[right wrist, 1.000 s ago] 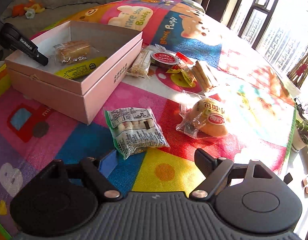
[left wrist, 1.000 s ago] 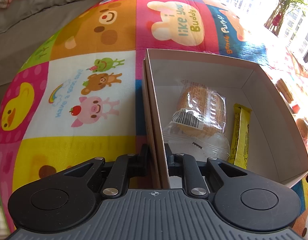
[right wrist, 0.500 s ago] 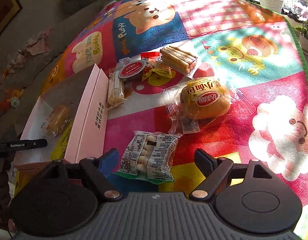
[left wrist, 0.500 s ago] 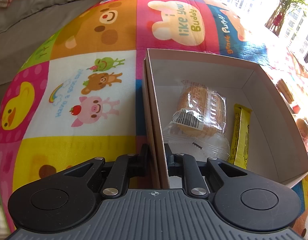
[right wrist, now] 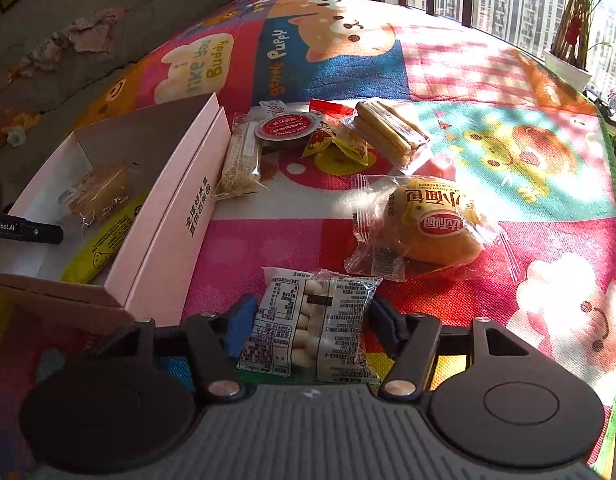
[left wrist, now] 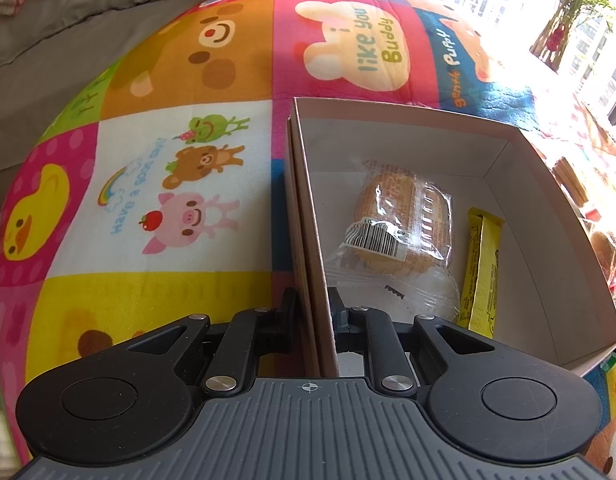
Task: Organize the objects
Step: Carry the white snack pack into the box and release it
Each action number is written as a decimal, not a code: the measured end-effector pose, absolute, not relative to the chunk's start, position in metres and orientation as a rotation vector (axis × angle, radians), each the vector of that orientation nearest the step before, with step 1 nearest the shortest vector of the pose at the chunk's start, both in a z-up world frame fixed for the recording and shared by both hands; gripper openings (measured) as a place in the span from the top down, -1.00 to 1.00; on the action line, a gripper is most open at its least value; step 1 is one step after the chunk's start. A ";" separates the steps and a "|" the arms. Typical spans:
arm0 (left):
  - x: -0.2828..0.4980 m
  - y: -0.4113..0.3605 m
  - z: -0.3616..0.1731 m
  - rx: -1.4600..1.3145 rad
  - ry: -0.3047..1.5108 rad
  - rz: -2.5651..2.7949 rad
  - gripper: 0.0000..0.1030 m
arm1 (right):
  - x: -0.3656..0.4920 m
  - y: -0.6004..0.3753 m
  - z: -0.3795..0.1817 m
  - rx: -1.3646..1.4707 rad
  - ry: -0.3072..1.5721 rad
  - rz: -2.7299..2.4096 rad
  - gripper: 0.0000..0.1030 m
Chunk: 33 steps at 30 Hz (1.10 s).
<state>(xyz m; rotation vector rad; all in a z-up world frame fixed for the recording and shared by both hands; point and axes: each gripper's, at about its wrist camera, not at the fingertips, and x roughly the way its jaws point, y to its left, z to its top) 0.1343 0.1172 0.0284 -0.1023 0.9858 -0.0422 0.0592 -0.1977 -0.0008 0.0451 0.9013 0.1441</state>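
My left gripper (left wrist: 312, 308) is shut on the near left wall of the open pink box (left wrist: 308, 208), one finger outside and one inside. In the box lie a wrapped cake (left wrist: 403, 224) and a yellow stick packet (left wrist: 481, 268). In the right wrist view the same box (right wrist: 176, 208) stands at the left. My right gripper (right wrist: 311, 320) is open, its fingers on either side of a white snack packet (right wrist: 311, 320) on the mat; whether the pads touch it I cannot tell.
On the colourful play mat lie a wrapped bun (right wrist: 431, 228), a biscuit pack (right wrist: 391, 128), a red-lidded cup (right wrist: 286, 130), a grain bar (right wrist: 242, 164) and a small yellow packet (right wrist: 339, 146). A window and a potted plant (right wrist: 567, 64) are beyond.
My right gripper has swung round and moved down to the white snack packet, which now sits between its fingers. The left gripper has kept its hold on the box wall.
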 end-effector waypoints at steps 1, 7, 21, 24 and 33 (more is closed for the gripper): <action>0.135 0.117 0.028 -0.102 0.987 -0.041 0.67 | 0.055 -0.199 0.000 0.036 0.905 0.146 -0.06; 0.136 0.116 0.028 -0.097 0.990 -0.036 0.67 | 0.027 -0.206 0.006 -0.021 0.942 0.170 -0.04; 0.136 0.116 0.028 -0.103 0.993 -0.039 0.67 | -0.026 -0.183 0.085 -0.048 0.820 0.329 -0.03; 0.135 0.117 0.028 -0.104 0.990 -0.041 0.67 | -0.029 -0.180 0.125 -0.001 0.709 0.376 -0.03; 0.135 0.121 0.027 -0.127 0.992 -0.057 0.68 | 0.026 -0.124 0.160 0.116 0.631 0.517 -0.03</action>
